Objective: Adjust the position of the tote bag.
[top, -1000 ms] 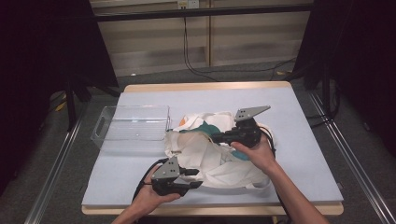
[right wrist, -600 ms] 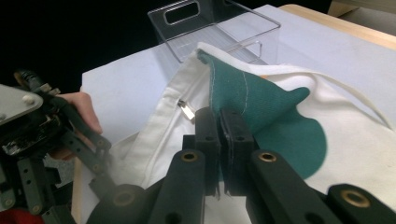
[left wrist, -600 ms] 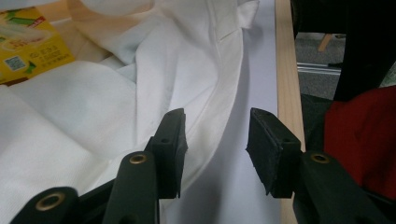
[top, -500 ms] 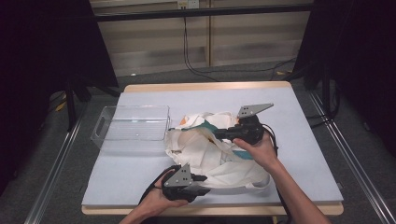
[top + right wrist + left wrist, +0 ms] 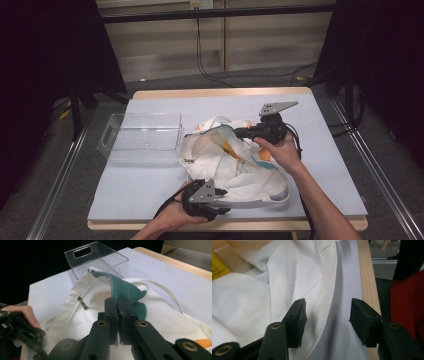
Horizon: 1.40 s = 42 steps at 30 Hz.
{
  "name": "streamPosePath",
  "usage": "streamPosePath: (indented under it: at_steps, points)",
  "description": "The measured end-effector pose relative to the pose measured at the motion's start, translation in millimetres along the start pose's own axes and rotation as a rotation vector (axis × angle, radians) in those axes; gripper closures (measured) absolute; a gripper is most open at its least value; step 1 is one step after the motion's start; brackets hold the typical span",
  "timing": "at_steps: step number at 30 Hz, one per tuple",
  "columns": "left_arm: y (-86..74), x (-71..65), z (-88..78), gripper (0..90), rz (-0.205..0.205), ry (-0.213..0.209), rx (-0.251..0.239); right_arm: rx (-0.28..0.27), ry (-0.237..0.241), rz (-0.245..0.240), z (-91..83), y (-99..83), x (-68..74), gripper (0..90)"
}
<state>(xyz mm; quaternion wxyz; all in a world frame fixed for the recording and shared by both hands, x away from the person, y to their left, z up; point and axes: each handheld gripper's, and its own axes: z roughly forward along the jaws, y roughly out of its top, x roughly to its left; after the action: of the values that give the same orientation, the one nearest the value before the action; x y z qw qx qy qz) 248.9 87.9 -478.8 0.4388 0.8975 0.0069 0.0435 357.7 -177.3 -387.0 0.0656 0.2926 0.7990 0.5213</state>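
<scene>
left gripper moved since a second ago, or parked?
Yes. In the high view the left gripper has slid right along the table's near edge, further from the clear bin; its jaws have just been opening beside the white bag's hem.

On the table (image 5: 150,195) there are one white cloth bag (image 5: 225,160) with one green strap (image 5: 120,287) and one zipper pull (image 5: 82,302), one clear plastic bin (image 5: 142,132), two grippers, left (image 5: 222,200) and right (image 5: 239,133), and two hands holding them.
</scene>
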Motion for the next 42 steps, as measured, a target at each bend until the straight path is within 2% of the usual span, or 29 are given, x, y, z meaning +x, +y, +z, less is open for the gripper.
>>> streamPosePath:
  at_steps: [4,6,7,10,11,13,15,18,23,27,28,31,35,38,40,42]
  points:
    - [0.9,2.0,0.5,58.4,-0.005,0.020,0.009,0.006,-0.021,0.012,1.7,0.8,-12.3,86.6]
    - [0.7,2.2,0.1,60.6,-0.019,0.039,0.008,0.005,-0.028,0.026,2.6,-1.2,-19.1,86.6]
    - [0.9,3.4,0.3,62.2,-0.009,0.048,0.012,0.002,-0.031,0.035,3.5,-2.4,-22.9,86.6]
    - [0.9,3.5,2.4,63.1,-0.027,0.049,0.015,0.006,-0.040,0.056,5.7,-4.7,-32.2,86.6]
    - [1.3,3.4,3.2,63.6,-0.022,0.044,0.014,0.007,-0.039,0.057,6.1,-4.7,-34.1,86.7]
    - [1.7,4.1,3.0,67.5,-0.036,0.038,0.010,0.011,-0.041,0.050,6.4,-2.9,-36.3,86.6]
    - [2.3,7.9,2.4,82.2,-0.053,0.019,-0.001,0.001,-0.051,0.038,5.2,0.8,-37.3,86.6]
    - [3.4,12.9,-0.5,87.4,-0.090,-0.006,-0.006,-0.005,-0.048,0.030,3.0,3.9,-39.2,86.7]
    - [9.5,13.3,-10.5,88.6,-0.129,-0.007,-0.033,-0.024,-0.046,0.027,2.4,7.3,-47.2,86.7]
    - [14.7,14.1,-19.9,88.7,-0.162,-0.017,-0.081,-0.038,-0.057,0.064,3.9,0.4,-61.1,86.7]
    - [15.6,14.7,-21.9,88.6,-0.157,-0.017,-0.084,-0.039,-0.060,0.066,3.7,-0.3,-63.1,86.8]
    - [18.7,15.5,-25.6,88.7,-0.168,-0.029,-0.107,-0.038,-0.083,0.072,2.1,-0.5,-70.4,86.8]
    - [20.8,12.3,-28.2,88.8,-0.156,-0.041,-0.099,-0.022,-0.126,0.077,1.0,4.1,-85.6,86.9]
    - [20.4,10.1,-30.1,88.8,-0.150,-0.058,-0.100,-0.021,-0.145,0.103,0.2,5.6,-99.7,86.9]
    - [20.2,9.6,-32.3,88.7,-0.174,-0.054,-0.130,-0.011,-0.164,0.125,1.0,4.8,-107.9,87.0]
    - [20.1,10.0,-34.0,88.7,-0.178,-0.056,-0.136,0.012,-0.192,0.144,3.2,2.1,-116.2,87.0]
